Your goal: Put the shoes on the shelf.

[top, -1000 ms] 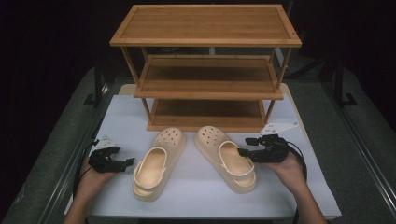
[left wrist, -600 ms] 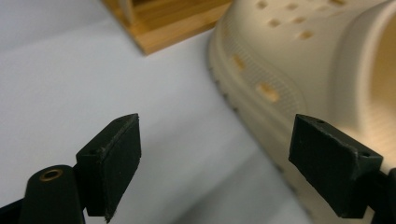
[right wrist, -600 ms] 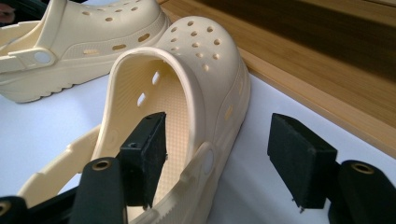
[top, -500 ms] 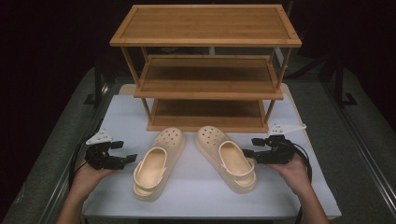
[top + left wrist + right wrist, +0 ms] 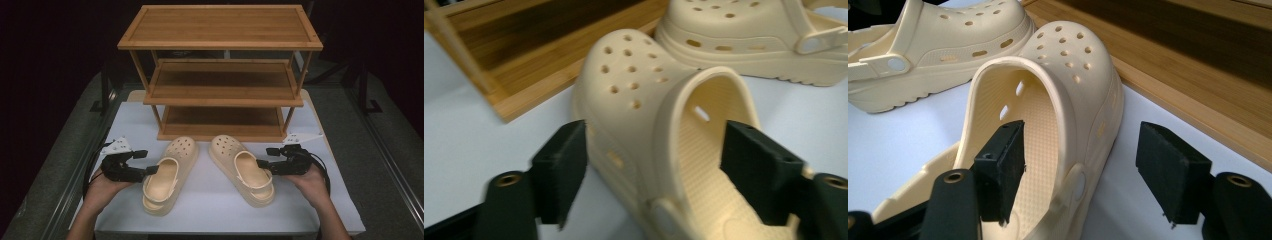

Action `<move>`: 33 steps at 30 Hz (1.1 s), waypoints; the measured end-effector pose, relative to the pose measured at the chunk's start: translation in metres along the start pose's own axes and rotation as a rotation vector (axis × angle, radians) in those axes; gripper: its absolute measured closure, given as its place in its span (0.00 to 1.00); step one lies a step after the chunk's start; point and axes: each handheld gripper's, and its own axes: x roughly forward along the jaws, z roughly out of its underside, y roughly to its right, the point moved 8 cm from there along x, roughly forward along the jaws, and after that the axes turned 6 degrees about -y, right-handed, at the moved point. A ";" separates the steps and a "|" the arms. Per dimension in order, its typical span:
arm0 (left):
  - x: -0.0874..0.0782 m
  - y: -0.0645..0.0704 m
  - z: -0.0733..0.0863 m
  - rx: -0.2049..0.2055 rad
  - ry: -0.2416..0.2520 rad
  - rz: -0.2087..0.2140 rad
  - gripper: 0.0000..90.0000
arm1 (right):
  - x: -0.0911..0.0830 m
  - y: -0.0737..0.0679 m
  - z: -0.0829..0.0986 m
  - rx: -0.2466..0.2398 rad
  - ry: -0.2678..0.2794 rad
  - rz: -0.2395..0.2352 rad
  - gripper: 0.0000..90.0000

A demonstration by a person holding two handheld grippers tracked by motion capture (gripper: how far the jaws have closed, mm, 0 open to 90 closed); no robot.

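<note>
Looking down from the high view, a pair of cream clogs lies on the white counter (image 5: 210, 210) in front of a three-tier wooden shoe rack (image 5: 220, 75), toes toward the rack. The left clog (image 5: 167, 175) and the right clog (image 5: 242, 167) sit near each other, heels angled apart. The left hand-held gripper (image 5: 142, 162) is at the outer side of the left clog, the right hand-held gripper (image 5: 265, 157) at the outer side of the right clog, each held in a hand.

Along the left gripper view, the left hand-held gripper (image 5: 654, 170) stands wide open, one jaw outside the left clog (image 5: 649, 115) and the other over its footbed, so the side wall lies between them; neither pad is pressed on it.

Along the right gripper view, the right hand-held gripper (image 5: 1088, 170) is likewise wide open, astride the outer wall of the right clog (image 5: 1058, 100), one jaw inside the heel opening, the other over the counter beside it, gripping nothing.
</note>
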 end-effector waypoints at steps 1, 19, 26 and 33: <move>0.002 0.001 -0.001 0.003 0.000 0.001 0.34 | 0.001 0.000 0.000 -0.001 -0.001 -0.003 0.40; 0.027 0.000 0.001 0.043 -0.068 -0.061 0.70 | 0.027 -0.004 -0.007 -0.049 -0.035 -0.021 0.57; 0.028 -0.001 0.001 0.035 -0.073 -0.066 0.73 | 0.031 -0.002 -0.008 -0.058 -0.037 -0.009 0.69; 0.026 -0.001 0.001 0.031 -0.070 -0.086 0.79 | 0.031 -0.004 -0.010 -0.098 -0.043 0.028 0.82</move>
